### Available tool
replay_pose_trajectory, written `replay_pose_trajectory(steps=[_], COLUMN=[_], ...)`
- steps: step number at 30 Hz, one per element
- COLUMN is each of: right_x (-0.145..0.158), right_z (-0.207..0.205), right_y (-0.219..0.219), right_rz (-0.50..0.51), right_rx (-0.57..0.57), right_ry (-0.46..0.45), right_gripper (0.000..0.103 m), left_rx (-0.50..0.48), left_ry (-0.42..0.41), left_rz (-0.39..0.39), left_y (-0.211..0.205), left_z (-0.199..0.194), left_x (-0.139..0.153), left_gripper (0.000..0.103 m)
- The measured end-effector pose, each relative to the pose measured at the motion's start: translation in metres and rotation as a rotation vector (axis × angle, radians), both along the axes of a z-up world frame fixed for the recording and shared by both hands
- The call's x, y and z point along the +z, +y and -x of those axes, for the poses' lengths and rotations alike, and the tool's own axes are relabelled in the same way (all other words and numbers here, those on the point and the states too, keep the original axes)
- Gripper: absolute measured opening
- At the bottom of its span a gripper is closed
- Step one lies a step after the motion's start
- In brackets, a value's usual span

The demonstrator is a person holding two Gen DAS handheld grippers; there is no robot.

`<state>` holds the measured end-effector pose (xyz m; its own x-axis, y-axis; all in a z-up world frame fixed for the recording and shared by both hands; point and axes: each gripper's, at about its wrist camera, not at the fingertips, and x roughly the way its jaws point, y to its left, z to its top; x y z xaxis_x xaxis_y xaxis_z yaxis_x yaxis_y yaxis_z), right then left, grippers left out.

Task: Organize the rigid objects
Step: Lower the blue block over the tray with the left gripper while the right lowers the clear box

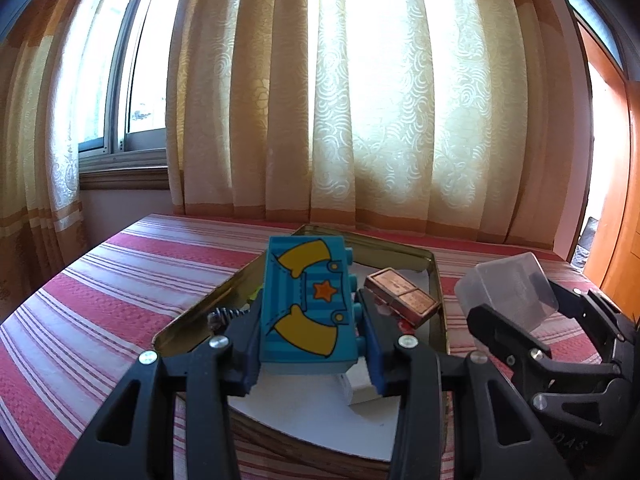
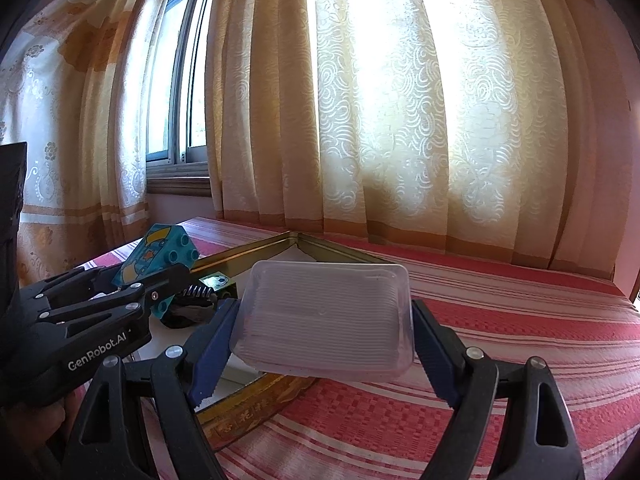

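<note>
My left gripper [image 1: 310, 320] is shut on a teal toy brick [image 1: 306, 304] with yellow sleeves and an orange star, held above a gold metal tin [image 1: 436, 280]. The brick also shows in the right wrist view [image 2: 160, 264] with the left gripper [image 2: 160, 284] around it. My right gripper [image 2: 324, 320] is shut on a clear plastic box [image 2: 326, 316], held over the tin's near right edge [image 2: 256, 404]. In the left wrist view the clear box [image 1: 508, 288] and right gripper [image 1: 516, 312] are at right.
The tin lies on a red and white striped cloth [image 1: 100, 300] and holds a brown rectangular case [image 1: 404, 296], a white block [image 1: 360, 384], a metal spring [image 1: 226, 314] and a dark object [image 2: 188, 314]. Curtains [image 1: 360, 100] and a window [image 1: 132, 80] are behind.
</note>
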<state>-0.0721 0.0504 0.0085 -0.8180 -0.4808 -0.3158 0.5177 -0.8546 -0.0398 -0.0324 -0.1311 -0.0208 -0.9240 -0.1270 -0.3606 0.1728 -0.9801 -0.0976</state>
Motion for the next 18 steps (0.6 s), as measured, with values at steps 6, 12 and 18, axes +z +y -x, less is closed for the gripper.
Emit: replay_pose_trajectory(steps=[6, 12, 18], right_x=[-0.001, 0.000, 0.000], right_z=[0.001, 0.002, 0.004], right_y=[-0.005, -0.012, -0.017], right_rz=[-0.003, -0.012, -0.015], right_rx=[0.009, 0.022, 0.032], right_ry=[-0.005, -0.011, -0.014], right_gripper=[0.084, 0.084, 0.084], left_rx=[0.014, 0.021, 0.021], left_ry=[-0.006, -0.013, -0.015], left_rz=[0.000, 0.008, 0.014], left_y=[-0.007, -0.008, -0.009], left_z=[0.000, 0.002, 0.003], left_x=[-0.001, -0.002, -0.002], left_gripper=[0.042, 0.042, 0.042])
